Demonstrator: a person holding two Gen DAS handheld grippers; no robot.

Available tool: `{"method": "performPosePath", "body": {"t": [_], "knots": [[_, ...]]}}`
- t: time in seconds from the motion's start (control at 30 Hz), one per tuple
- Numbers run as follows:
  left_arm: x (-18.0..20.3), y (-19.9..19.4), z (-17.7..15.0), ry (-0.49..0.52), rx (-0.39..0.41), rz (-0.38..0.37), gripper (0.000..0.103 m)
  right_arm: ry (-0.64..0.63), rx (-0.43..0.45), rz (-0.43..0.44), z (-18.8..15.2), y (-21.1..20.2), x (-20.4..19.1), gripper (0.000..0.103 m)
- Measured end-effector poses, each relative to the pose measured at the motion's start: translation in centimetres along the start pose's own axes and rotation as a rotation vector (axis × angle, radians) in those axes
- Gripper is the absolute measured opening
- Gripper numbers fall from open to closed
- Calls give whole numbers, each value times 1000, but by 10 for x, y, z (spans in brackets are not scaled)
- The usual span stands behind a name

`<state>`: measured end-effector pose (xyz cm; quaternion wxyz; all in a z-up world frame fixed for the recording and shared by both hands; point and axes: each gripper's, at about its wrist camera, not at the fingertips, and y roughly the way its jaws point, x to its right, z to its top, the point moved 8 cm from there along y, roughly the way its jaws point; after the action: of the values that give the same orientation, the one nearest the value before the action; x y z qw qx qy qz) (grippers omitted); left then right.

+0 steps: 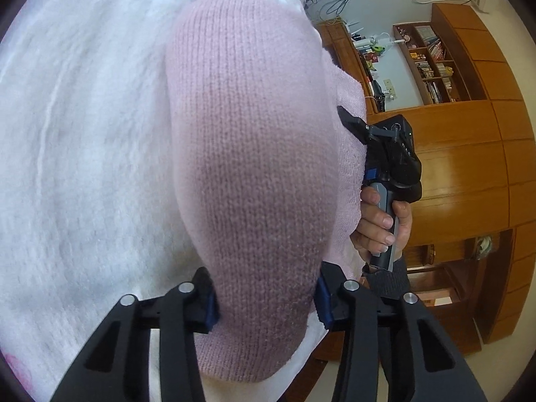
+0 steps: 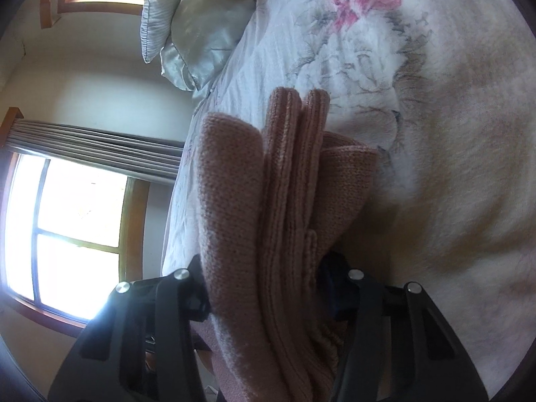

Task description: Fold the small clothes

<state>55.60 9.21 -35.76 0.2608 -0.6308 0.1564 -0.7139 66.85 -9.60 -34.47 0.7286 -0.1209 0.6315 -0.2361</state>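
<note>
Over a white fleecy blanket [image 1: 77,140], your left gripper [image 1: 266,296] is clamping a rounded fold of the pink knitted garment [image 1: 248,154], its jaws closed only as far as the thick knit between them allows. The fold is bulging up ahead of the fingers and hiding much of the bed. Just to its right, your right hand [image 1: 382,227] is gripping the handle of the right gripper [image 2: 264,288], whose black body is pressing against the garment's far edge, with wooden cabinets [image 1: 469,140] beyond. In the right wrist view, a bright window [image 2: 67,221] is glowing at left, a pale pillow [image 2: 197,30] is lying on the bed near it, and the right gripper is pinching several stacked layers of the knit, jaws held partly apart by the bundle, above the flowered bedspread [image 2: 335,33].
</note>
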Motion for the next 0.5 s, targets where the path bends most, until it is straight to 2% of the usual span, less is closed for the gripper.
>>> {"method": "performPosePath", "body": {"t": [0.17,0.3,0.43,0.5], "knots": [[18,-55,-7,47,42,7,42,-43,-6,39,-15,12,-49,47],[14,-117,-38,62,87,38,42,-82,-63,119,-45,50,-93,47],[-22,-166,-78,-10,129,55,43,-80,-180,140,-80,113,-108,48],[-54,-170,-95,-72,146,81,47,-60,-246,106,-94,144,-98,54]]}}
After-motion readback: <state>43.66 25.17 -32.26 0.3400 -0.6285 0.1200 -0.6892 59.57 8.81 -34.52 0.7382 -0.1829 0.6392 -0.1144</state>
